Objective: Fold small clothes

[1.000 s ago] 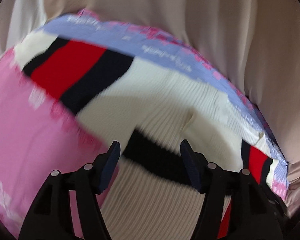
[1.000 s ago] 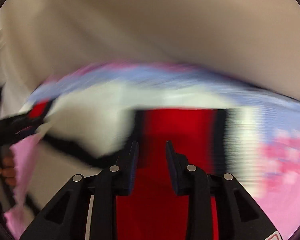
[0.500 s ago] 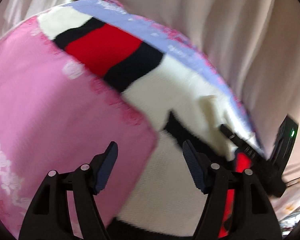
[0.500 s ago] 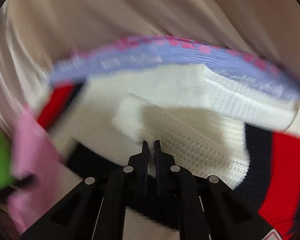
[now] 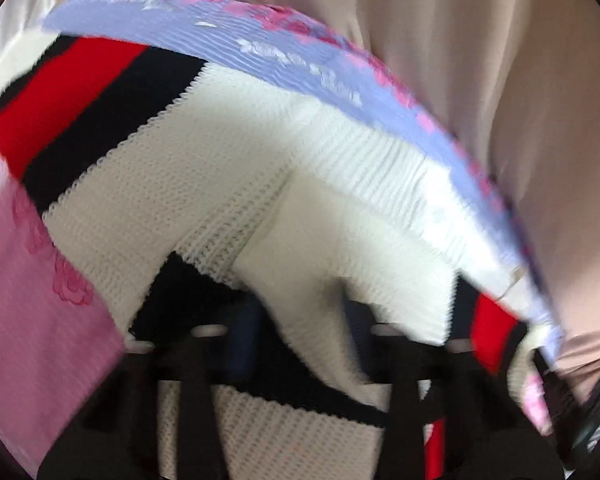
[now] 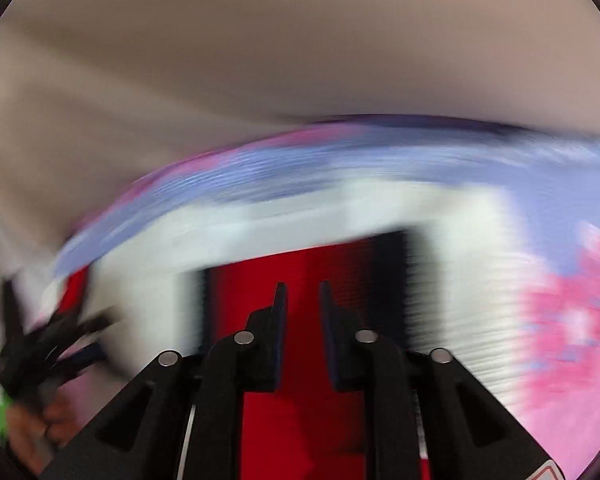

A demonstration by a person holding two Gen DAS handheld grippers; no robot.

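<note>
While the knitted sweater (image 5: 204, 200) lay spread out on a pink and purple flowered cloth (image 5: 40, 320), both tools were right over it. The sweater was white with red and black stripes. Behind the cloth hung a plain tan sheet (image 5: 480, 60).

In the left wrist view, the left gripper (image 5: 300, 328) looked blurry and dark. Its jaws stood wide apart. A white fold of the sweater rose up between them, with a black stripe just beside the left finger. I could not tell if the fingers (image 5: 244, 336) touched the knit, but they did not squeeze it. The white ribbed edge of the sweater lay past the jaws, near the purple part of the cloth. One red and black band sat far to the upper left, and another small red bit showed at the lower right.

In the right wrist view, the right gripper (image 6: 302, 304) was sharp, but the things behind it were smeared. Its jaws were a little bit open, with a thin gap between them. Nothing was caught in that gap. A big red stripe of the sweater (image 6: 300, 272) lay right under and ahead of the jaws, with black edges and white knit on both sides. The flowered cloth (image 6: 572, 320) showed pink at the right. At the far left, the left gripper (image 6: 56, 344) was a dark blur over the sweater's other end.
</note>
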